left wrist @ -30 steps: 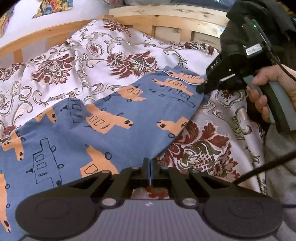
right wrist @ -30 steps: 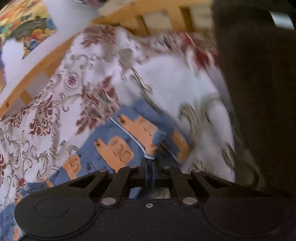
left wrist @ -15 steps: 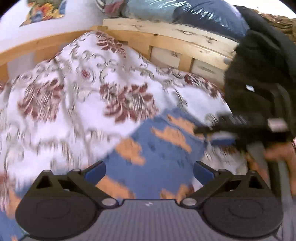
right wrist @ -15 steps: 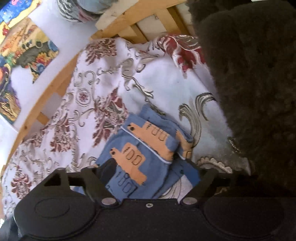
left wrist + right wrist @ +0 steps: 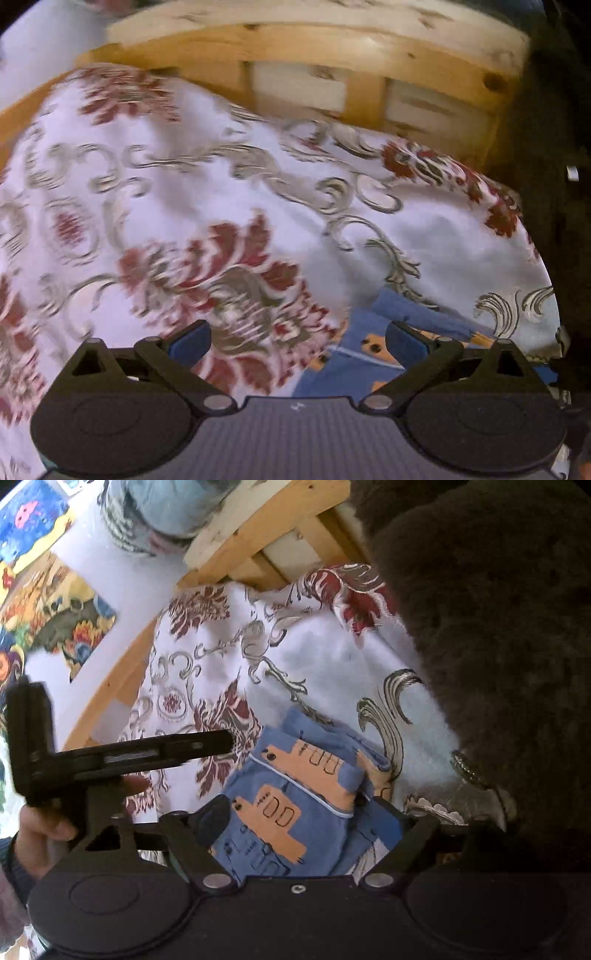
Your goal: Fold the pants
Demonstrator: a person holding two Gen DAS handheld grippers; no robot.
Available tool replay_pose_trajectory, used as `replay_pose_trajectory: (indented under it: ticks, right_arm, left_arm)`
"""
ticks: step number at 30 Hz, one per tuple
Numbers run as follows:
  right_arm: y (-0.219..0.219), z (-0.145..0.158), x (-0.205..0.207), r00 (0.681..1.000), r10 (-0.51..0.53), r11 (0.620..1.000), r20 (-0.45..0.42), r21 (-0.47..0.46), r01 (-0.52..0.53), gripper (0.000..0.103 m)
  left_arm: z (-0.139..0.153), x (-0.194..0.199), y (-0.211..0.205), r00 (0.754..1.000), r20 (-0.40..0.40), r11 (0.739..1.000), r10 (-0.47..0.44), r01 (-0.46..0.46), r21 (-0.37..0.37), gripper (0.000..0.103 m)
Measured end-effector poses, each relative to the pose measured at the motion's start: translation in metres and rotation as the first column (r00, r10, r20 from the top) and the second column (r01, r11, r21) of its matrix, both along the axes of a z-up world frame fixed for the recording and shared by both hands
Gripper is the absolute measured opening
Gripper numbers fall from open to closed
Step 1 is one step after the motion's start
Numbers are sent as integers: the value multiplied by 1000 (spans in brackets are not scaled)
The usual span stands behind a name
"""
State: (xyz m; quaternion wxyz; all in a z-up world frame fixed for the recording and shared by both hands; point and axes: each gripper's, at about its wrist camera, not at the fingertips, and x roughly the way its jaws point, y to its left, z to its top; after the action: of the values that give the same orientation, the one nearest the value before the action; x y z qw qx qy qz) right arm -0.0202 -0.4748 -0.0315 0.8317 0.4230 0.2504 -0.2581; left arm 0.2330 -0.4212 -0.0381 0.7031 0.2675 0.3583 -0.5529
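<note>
Both grippers: fingers spread wide, nothing held between them.
Left gripper (image 5: 297, 338): hovers over the floral bedspread (image 5: 229, 206); its blue pads sit well apart, and the view is motion-blurred.
Right gripper (image 5: 306, 819): hangs just above the pants, one finger on either side of the bundle, contact not clear.
Pants (image 5: 295, 805): blue cloth with orange animal prints, folded into a small bundle on the bedspread, near the dark fuzzy blanket (image 5: 498, 646).
Left hand (image 5: 40, 827): grips the left gripper's handle at the left edge of the right wrist view.
Bed frame (image 5: 314, 48): pale wood, behind the bedspread.
Wall: white, with colourful pictures (image 5: 51, 602).
</note>
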Motion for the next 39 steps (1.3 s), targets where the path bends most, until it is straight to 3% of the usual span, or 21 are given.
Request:
replay_pose_trajectory:
  ticks: [1,3,6,11,13,15,17,18,21,31,34,39]
  right_arm:
    - [1,-1,1,1000,-12,1000,-4,-2,12,73]
    - [1,-3,4,999,-34,999,-16,3,34,56]
    - [-2,-7,4,996,-85,996,-32,23,85,42]
    - [-7,-10,-2,992,-122,991,-14,48,122,33]
    - [-9,-11,-4,992,-128,990,-10,55,128,28]
    - [-10,-12,-4,991,-132,989,-12,60,132,11]
    - [-10,-13,-5,990,-137,989,-20,58,138,3]
    - [-9,-13,-5,990,-137,989,-21,57,138,2]
    - [-7,-11,-6,990,-138,989,-27,42,139,0]
    - [7,2,-13,990,-138,990,-20,-36,137,0]
    - [2,-4,-13,985,-169,986,-31,-12,169,17]
    - [-6,-14,-5,982,-185,982,-37,26,186,19]
  left_arm:
    - [-3,-2,-6,1000,-5,1000,-25,25,12,103]
    - [-5,-6,-15,997,-11,997,-74,74,30,101]
    - [-8,-11,-25,991,-1,989,-135,135,54,83]
    - [-18,-10,-37,984,-78,978,-163,172,117,54]
    - [-20,-8,-39,982,-99,977,-164,175,119,48]
    - [-21,-6,-41,981,-111,979,-156,169,117,30]
    - [-20,-6,-42,983,-119,982,-137,150,114,21]
    - [-19,-5,-41,984,-118,983,-132,145,111,14]
    - [-12,-12,-38,990,-68,987,-122,128,101,10]
    - [14,-32,-33,991,-21,990,-135,136,47,8]
    - [16,-38,-34,989,-6,987,-150,150,52,8]
    - [16,-43,-35,987,16,985,-159,158,65,8]
